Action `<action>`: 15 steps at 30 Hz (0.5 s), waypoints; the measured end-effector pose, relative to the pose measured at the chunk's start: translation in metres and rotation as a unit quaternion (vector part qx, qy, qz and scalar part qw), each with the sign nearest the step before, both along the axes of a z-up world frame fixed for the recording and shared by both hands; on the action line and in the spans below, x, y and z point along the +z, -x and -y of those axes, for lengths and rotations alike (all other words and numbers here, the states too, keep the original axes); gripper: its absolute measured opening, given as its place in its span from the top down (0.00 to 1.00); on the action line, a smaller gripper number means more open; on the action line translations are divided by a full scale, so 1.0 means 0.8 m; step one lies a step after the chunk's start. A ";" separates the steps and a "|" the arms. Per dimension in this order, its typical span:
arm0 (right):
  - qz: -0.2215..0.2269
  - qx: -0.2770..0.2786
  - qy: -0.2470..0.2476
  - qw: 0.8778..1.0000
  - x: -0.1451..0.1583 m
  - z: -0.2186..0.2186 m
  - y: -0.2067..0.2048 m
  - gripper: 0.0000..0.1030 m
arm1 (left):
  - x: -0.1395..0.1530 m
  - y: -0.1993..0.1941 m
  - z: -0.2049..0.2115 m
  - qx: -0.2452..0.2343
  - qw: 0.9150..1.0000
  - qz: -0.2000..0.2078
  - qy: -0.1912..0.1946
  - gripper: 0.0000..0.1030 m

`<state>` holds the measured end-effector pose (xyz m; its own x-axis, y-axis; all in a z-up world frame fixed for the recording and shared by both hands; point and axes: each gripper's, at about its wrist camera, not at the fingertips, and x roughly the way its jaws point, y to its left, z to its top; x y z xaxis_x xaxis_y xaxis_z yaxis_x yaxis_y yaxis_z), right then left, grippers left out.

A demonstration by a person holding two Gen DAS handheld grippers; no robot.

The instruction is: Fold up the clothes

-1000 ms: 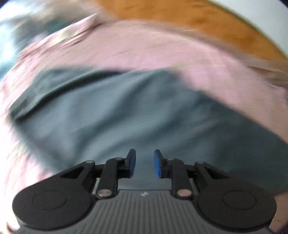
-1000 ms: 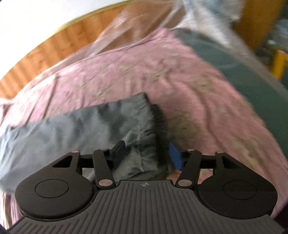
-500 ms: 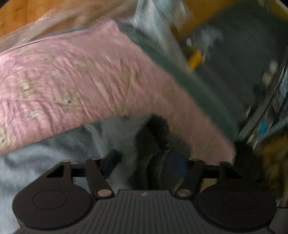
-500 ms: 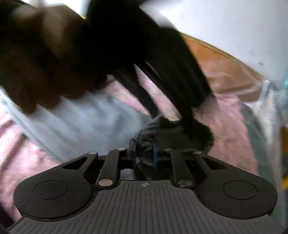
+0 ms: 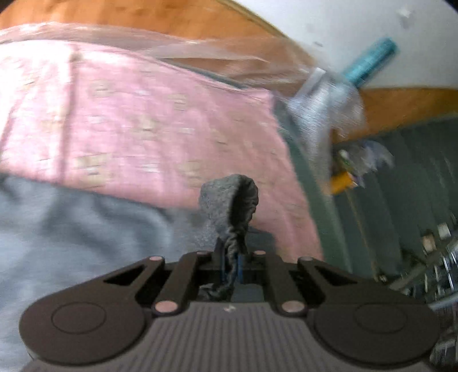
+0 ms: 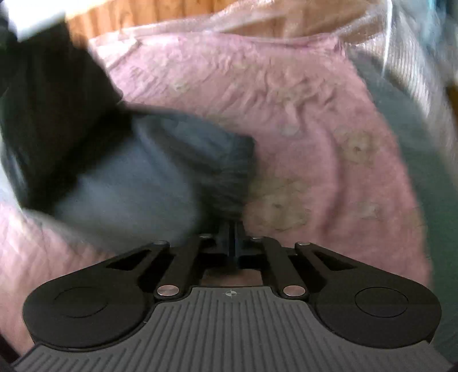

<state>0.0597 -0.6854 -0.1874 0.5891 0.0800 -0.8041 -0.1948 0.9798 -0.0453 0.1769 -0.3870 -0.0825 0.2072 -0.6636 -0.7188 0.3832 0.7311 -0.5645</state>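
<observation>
My left claw (image 5: 231, 259) pinches a bunched corner of the grey cloth (image 5: 86, 229). My right claw (image 6: 232, 237) pinches its edge too. The cloth lies on the pink blanket (image 5: 143, 114).

This looks like a bedroom in a home. A pink quilted bedspread (image 5: 148, 120) with a faint printed pattern covers a bed, and a wooden headboard (image 5: 148, 17) stands against a plain white wall (image 5: 357, 20). Clear plastic sheeting (image 6: 286, 25) lies crumpled along the bed's far edge. Beside the bed, cluttered household odds and ends (image 5: 352, 168) blur together.
</observation>
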 end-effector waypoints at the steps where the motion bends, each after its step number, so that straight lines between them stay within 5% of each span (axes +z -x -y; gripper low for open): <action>1: -0.012 -0.005 0.014 1.000 0.003 0.009 -0.002 1.00 | 0.000 0.004 0.016 -0.010 1.000 0.001 0.007 0.93; 3: -0.027 -0.012 0.025 0.999 0.017 0.021 -0.009 0.97 | -0.006 0.016 0.057 -0.037 0.999 0.005 0.017 0.93; 6: -0.031 -0.049 -0.068 0.996 0.034 0.044 -0.016 0.86 | -0.037 0.026 0.099 -0.049 0.999 -0.009 0.017 0.85; 8: -0.048 -0.072 -0.150 0.985 0.022 0.054 -0.023 0.47 | -0.060 0.031 0.126 -0.053 0.998 -0.021 0.014 0.70; 10: -0.064 -0.095 -0.231 0.966 0.010 0.064 -0.029 0.35 | -0.081 0.042 0.118 -0.042 0.998 -0.045 0.016 0.68; 15: -0.102 -0.149 -0.424 0.887 -0.021 0.089 -0.046 0.38 | -0.098 0.069 0.048 0.007 0.998 -0.069 -0.003 0.64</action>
<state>0.0962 -0.7568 -0.2041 0.5344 0.5729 -0.6214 0.1589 0.6540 0.7396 0.1218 -0.4253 -0.1607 0.1153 -0.6566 -0.7454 0.2924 0.7396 -0.6062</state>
